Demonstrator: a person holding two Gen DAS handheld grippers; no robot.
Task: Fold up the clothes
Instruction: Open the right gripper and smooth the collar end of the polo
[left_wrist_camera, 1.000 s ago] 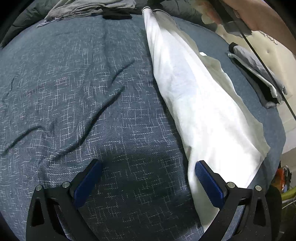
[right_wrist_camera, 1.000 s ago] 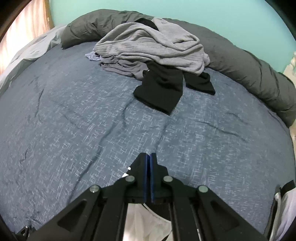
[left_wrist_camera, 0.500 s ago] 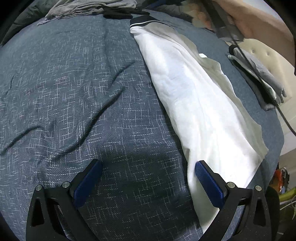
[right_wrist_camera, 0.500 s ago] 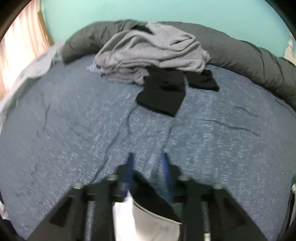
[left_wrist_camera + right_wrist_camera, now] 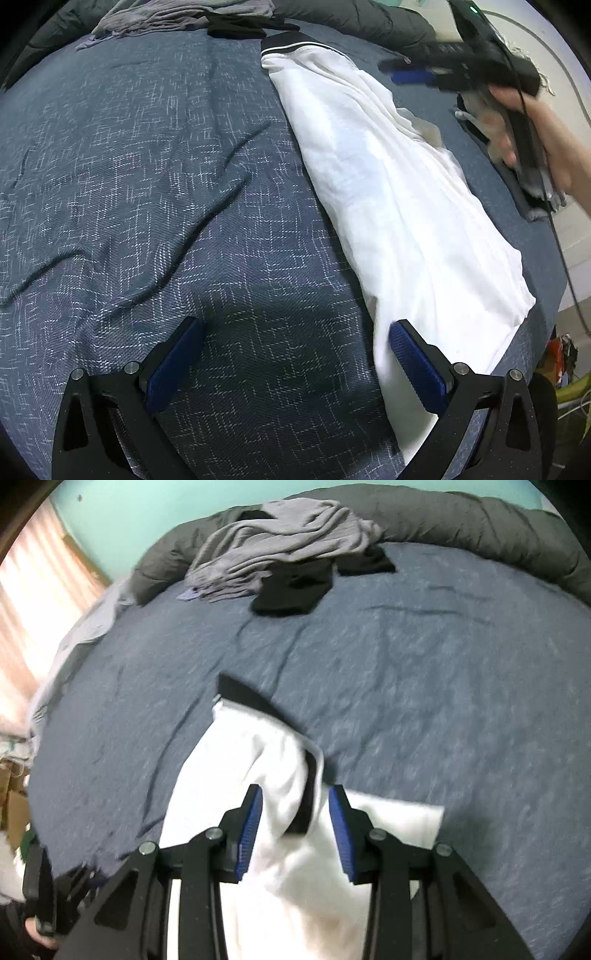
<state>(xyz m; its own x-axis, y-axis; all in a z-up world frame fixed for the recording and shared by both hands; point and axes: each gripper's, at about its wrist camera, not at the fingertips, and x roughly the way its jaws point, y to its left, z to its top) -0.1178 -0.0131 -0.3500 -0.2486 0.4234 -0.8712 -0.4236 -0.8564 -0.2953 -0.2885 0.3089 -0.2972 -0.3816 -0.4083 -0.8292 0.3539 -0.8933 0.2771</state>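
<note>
White shirt (image 5: 399,192) lies in a long strip on the blue bedspread (image 5: 147,184), laid flat, likely for the next fold. Right gripper (image 5: 295,812), jaws parted and empty, hangs over its dark-trimmed end. Left gripper (image 5: 295,358) gapes wide beside the near edge, holding nothing.

One white garment (image 5: 399,192) with a black-trimmed edge lies on one bed with a blue sheet (image 5: 155,177). One heap of grey clothes (image 5: 291,542) sits at the far side, with two black pieces (image 5: 295,587) against it. One dark grey duvet (image 5: 472,520) runs along the far edge. One small stack of folded clothes (image 5: 532,199) lies at the side. Two grippers show: the left gripper (image 5: 295,365) and the right gripper (image 5: 295,830).
</note>
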